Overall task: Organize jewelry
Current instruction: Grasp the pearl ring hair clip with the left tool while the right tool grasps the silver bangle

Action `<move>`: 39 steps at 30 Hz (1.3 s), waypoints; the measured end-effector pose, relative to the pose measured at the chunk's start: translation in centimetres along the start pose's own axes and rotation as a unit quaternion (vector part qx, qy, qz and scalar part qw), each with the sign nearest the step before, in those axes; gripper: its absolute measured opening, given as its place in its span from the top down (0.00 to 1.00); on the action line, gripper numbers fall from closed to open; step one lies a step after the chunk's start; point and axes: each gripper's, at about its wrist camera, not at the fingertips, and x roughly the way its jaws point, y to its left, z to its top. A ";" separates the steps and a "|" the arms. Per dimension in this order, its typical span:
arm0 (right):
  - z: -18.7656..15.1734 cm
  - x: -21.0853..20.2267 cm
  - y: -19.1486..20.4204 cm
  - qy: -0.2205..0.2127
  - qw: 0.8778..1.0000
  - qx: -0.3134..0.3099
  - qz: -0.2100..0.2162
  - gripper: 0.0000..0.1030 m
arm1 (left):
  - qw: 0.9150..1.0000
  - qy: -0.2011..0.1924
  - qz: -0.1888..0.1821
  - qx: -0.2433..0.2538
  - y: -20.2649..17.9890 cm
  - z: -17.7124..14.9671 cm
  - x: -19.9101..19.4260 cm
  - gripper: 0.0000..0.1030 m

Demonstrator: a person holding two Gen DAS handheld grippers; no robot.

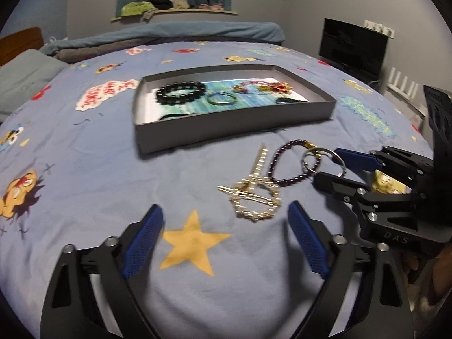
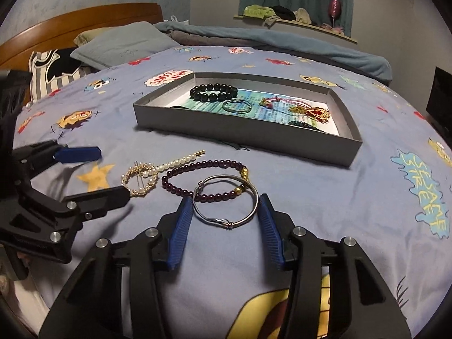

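On the blue cartoon bedspread lies a silver bangle (image 2: pixel 226 224) between the blue pads of my right gripper (image 2: pixel 224 197); both pads touch its sides. It overlaps a purple bead bracelet (image 2: pixel 203 166) just beyond. Left of these lie a round pearl clip (image 2: pixel 139 180) and a pearl hairpin (image 2: pixel 175 162). My left gripper (image 1: pixel 226 207) stands open over the bedspread, the pearl clip (image 1: pixel 254 202) just ahead of its right finger. The grey tray (image 2: pixel 245 138) behind holds a black bead bracelet (image 2: pixel 213 91), a green ring (image 2: pixel 237 106) and a red-gold ornament (image 2: pixel 310 111).
A folded blue blanket (image 2: pixel 282 39) and pillows (image 2: pixel 121 45) lie at the far side of the bed, with a wooden headboard (image 2: pixel 70 25) at the left. A dark screen (image 1: pixel 353 48) stands by the wall. A person's hand (image 1: pixel 423 271) holds the right gripper.
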 end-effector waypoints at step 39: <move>-0.2 -2.9 -3.3 -0.045 0.997 0.062 -0.021 0.54 | 0.999 -0.037 0.015 0.023 -1.3 0.4 -0.8 0.59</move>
